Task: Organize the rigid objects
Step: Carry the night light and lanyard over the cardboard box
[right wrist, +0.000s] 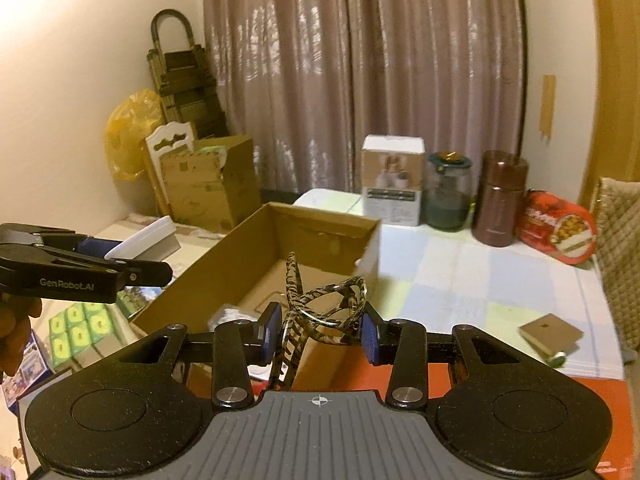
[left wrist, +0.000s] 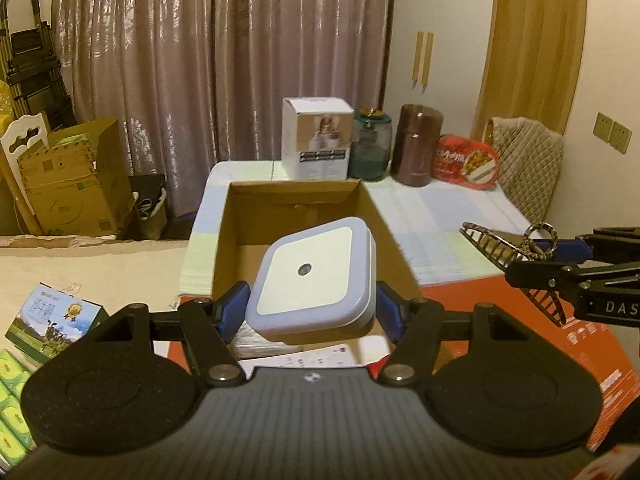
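Observation:
My left gripper (left wrist: pixel 311 312) is shut on a square white night light (left wrist: pixel 308 276) with a lavender rim, gripped by its sides just above the near end of an open cardboard box (left wrist: pixel 292 196). In the right wrist view this light (right wrist: pixel 148 240) pokes out of the left gripper (right wrist: pixel 132 258) at the left edge, beside the box (right wrist: pixel 320 232). My right gripper (right wrist: pixel 319 332) is shut on a tortoiseshell hair claw clip (right wrist: pixel 320 304), over the box's near right corner. In the left wrist view, the right gripper (left wrist: pixel 548 260) and clip (left wrist: pixel 496 244) come in from the right.
Behind the box stand a white product carton (left wrist: pixel 316 140), a glass jar (left wrist: pixel 370 148), a brown canister (left wrist: pixel 418 144) and a red food packet (left wrist: pixel 468 160). A small brown box (right wrist: pixel 550 334) lies on the checked cloth. Green packs (left wrist: pixel 8 392) sit at the left, and a red carton (left wrist: pixel 580 340) lies below.

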`<state>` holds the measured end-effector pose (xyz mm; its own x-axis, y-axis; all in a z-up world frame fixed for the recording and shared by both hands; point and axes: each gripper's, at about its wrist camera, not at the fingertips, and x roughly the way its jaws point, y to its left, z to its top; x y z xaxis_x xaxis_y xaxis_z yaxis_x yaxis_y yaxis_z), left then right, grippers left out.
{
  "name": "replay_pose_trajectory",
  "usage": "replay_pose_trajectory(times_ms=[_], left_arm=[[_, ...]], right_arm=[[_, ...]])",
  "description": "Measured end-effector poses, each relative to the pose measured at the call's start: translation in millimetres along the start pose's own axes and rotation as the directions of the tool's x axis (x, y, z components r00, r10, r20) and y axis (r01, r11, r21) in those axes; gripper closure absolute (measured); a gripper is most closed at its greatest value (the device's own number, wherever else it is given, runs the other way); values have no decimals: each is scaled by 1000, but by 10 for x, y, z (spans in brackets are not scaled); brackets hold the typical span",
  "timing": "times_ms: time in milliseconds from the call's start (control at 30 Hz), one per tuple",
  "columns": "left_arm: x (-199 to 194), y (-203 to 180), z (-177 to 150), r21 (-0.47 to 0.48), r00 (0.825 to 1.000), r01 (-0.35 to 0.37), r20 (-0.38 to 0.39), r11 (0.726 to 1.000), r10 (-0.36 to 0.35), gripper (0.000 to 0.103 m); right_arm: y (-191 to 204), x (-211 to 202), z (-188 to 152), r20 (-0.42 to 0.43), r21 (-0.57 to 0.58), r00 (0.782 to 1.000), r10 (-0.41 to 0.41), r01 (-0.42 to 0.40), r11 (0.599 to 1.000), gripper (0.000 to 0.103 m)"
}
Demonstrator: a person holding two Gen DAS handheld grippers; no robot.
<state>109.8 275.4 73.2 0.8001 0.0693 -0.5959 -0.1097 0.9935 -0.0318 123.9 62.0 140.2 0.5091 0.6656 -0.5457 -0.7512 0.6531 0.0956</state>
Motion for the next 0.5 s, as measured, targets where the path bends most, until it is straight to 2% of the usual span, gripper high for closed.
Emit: replay_pose_trajectory(times_ms=[500], left_arm=[[517,206,-171,25,997,-5,-79,1000,7,41]], right_arm=[[57,714,-151,-90,39,995,44,-41,998,65]])
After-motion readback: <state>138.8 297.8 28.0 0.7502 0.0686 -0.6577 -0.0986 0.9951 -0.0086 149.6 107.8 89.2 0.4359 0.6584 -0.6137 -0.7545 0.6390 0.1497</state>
